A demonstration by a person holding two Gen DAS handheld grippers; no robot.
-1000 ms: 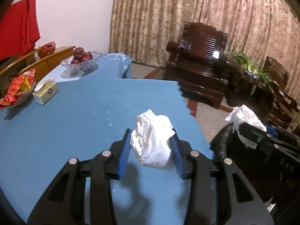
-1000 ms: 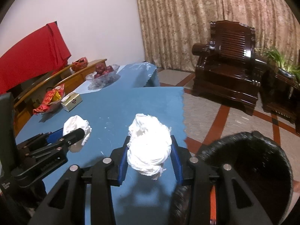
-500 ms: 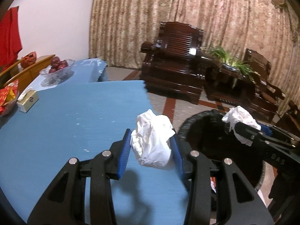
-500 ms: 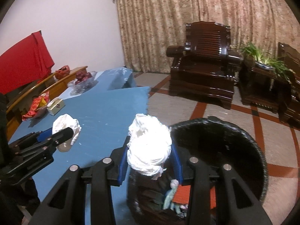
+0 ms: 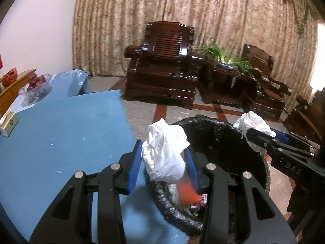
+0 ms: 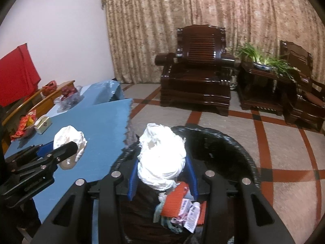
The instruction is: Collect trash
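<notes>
Both my grippers have swung off the blue table point(image 5: 61, 134) toward the black bin point(image 6: 233, 142), my left gripper point(image 5: 164, 158) pinching a crumpled tissue point(image 5: 164, 152) by the bin's rim, my right gripper point(image 6: 161, 172) clamping a tissue wad point(image 6: 161, 158) above the bin's opening, both light, soft, held mid-bulk.

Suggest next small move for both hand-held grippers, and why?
Probably open the right hand-held gripper: its tissue wad hangs over the black bin. The left hand-held gripper should likely edge further over the bin first, since its wad sits near the rim by the table.
</notes>
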